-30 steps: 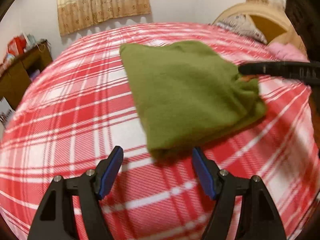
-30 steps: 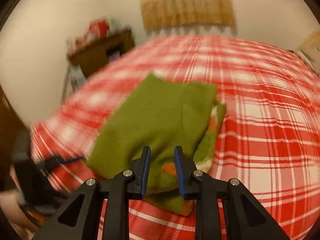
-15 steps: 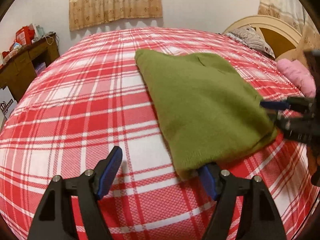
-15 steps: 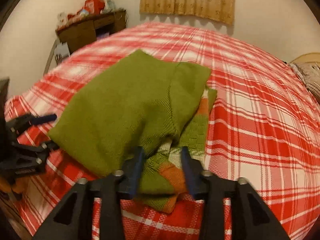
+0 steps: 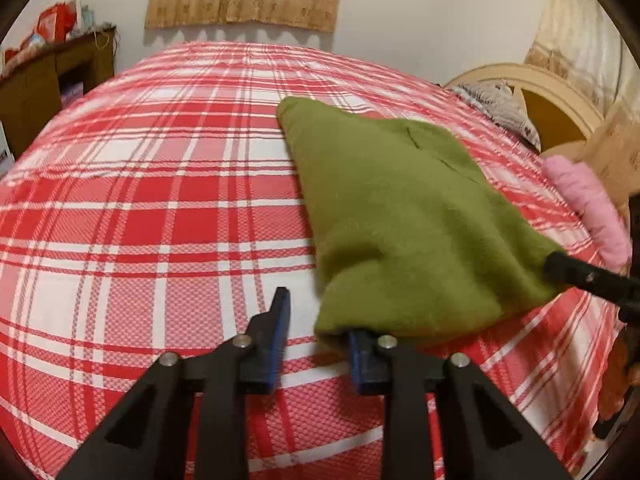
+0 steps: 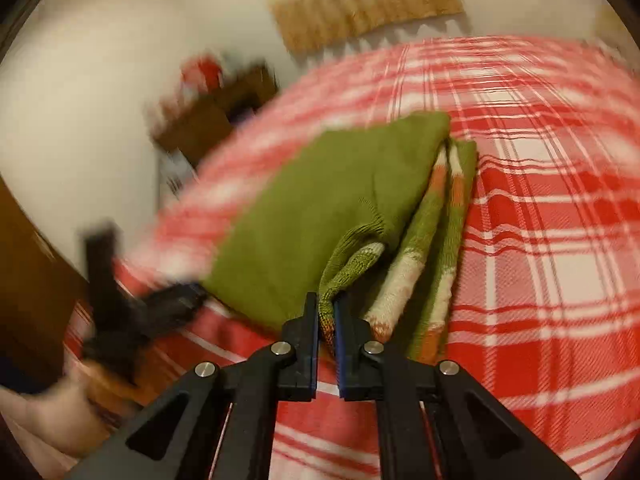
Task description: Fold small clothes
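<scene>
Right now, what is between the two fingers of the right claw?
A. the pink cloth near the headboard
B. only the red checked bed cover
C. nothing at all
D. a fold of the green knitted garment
D: in the right wrist view the right claw is shut on a bunched edge of the green knitted garment.
</scene>
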A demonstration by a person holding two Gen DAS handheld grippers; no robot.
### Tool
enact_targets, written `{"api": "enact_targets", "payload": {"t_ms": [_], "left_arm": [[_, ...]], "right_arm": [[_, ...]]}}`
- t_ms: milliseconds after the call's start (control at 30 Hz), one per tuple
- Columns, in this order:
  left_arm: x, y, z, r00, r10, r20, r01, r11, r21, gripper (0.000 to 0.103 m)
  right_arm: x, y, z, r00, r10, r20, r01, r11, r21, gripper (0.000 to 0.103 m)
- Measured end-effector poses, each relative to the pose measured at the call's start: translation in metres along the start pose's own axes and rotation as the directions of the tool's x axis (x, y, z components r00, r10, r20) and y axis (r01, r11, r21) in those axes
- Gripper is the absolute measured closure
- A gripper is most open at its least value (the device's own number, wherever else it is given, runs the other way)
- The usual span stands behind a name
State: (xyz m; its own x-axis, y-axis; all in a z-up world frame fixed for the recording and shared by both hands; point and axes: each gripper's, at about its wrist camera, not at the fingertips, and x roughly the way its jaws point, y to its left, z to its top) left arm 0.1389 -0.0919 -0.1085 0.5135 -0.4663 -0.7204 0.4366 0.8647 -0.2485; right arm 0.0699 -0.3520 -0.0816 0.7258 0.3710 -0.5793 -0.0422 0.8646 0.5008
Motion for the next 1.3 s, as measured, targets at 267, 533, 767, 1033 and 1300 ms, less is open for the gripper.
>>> {"api": "enact_targets", "payload": {"t_ms": [267, 533, 767, 1033, 1300], "left_arm": [[0.000, -0.021, -0.015, 0.998, 0.060, 0.026, -0.063, 0.991, 0.119, 0.073], [-0.024, -0.007, -0.027, 0.996, 0.087, -0.008, -0.084, 0.981, 0.173, 0.061], [-0.045, 0.005, 0.006, 0.986, 0.131, 0.107, -0.145, 0.980, 0.134, 0.061], [0.006, -0.031, 0.030, 0.977, 0.196, 0.086, -0.205, 0.972, 0.112, 0.061], [0.015, -0.047, 0.021, 0.959, 0.258, 0.114, -0.273, 0.952, 0.139, 0.061]], "right_arm": [[0.004, -0.064, -0.035, 0.997, -0.061, 0.040, 0.050, 0.969, 0.243, 0.098], [-0.012, -0.051, -0.032, 0.978, -0.208, -0.010, 0.208, 0.966, 0.152, 0.065], [-0.037, 0.005, -0.001, 0.902, -0.385, 0.195, 0.402, 0.914, -0.059, 0.065], [0.051, 0.049, 0.031, 0.912, -0.393, 0.117, 0.410, 0.870, -0.272, 0.082], [0.063, -0.013, 0.033, 0.899, -0.433, 0.069, 0.439, 0.890, -0.126, 0.091]]}}
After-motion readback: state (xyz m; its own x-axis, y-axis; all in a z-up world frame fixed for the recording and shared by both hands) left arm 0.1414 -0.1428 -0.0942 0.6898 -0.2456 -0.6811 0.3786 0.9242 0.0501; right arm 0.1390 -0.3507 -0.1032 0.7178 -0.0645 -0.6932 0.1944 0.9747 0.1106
